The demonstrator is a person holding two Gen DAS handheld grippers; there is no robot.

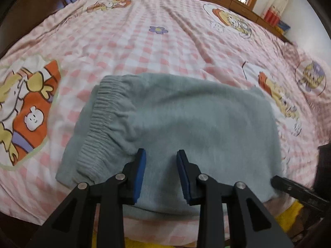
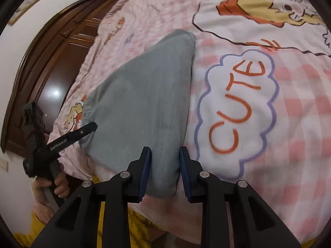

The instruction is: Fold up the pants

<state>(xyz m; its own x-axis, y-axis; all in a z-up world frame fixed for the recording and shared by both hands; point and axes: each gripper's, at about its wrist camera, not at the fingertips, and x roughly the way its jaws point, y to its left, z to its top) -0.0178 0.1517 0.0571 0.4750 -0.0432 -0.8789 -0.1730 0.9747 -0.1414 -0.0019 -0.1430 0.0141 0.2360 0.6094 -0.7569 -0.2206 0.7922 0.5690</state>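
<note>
The grey-green pants (image 1: 186,124) lie folded into a compact rectangle on the bed, with the ribbed elastic waistband (image 1: 101,119) at the left. My left gripper (image 1: 161,155) hovers over the near edge of the pants, its blue pads apart and nothing pinched between them. One finger of the right gripper (image 1: 277,181) reaches in at the pants' right corner. In the right wrist view the pants (image 2: 144,95) stretch away, and my right gripper (image 2: 165,153) stands open over their near corner. The left gripper (image 2: 89,127) touches the pants' left edge, held by a hand (image 2: 58,184).
The bed has a pink checked sheet (image 1: 144,47) printed with cartoon figures and a "CUTE" bubble (image 2: 238,111). Dark wooden wardrobe doors (image 2: 53,66) stand past the bed's left side. A wooden shelf (image 1: 238,2) with clothes and red items runs along the far side. Yellow cloth (image 2: 136,227) shows below.
</note>
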